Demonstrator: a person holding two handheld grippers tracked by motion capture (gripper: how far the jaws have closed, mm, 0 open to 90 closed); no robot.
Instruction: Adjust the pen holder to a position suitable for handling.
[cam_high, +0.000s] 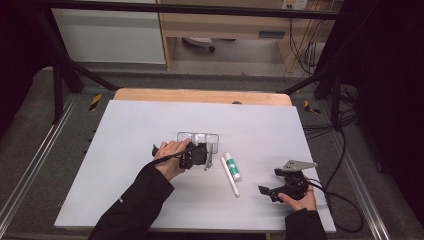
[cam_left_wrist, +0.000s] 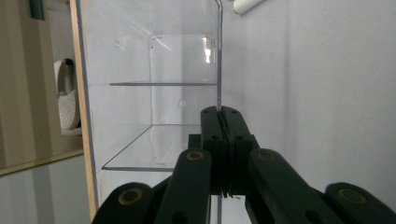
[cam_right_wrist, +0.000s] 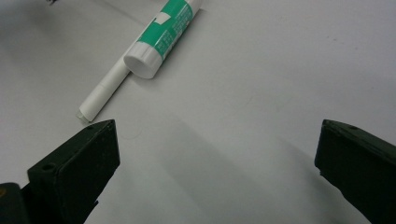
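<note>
No readable text, green-and-white label on glue stick too blurred

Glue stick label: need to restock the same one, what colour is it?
Green and white glue stick, clearest in the right gripper view.

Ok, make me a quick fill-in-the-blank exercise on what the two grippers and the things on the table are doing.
1. The left gripper is shut on a wall of the clear ____ organizer.
2. The right gripper has its jaws ____.
3. The glue stick has a ____ and white label.
4. Beside the glue stick lies a ____ pen.
Missing words: plastic; open; green; white
</note>
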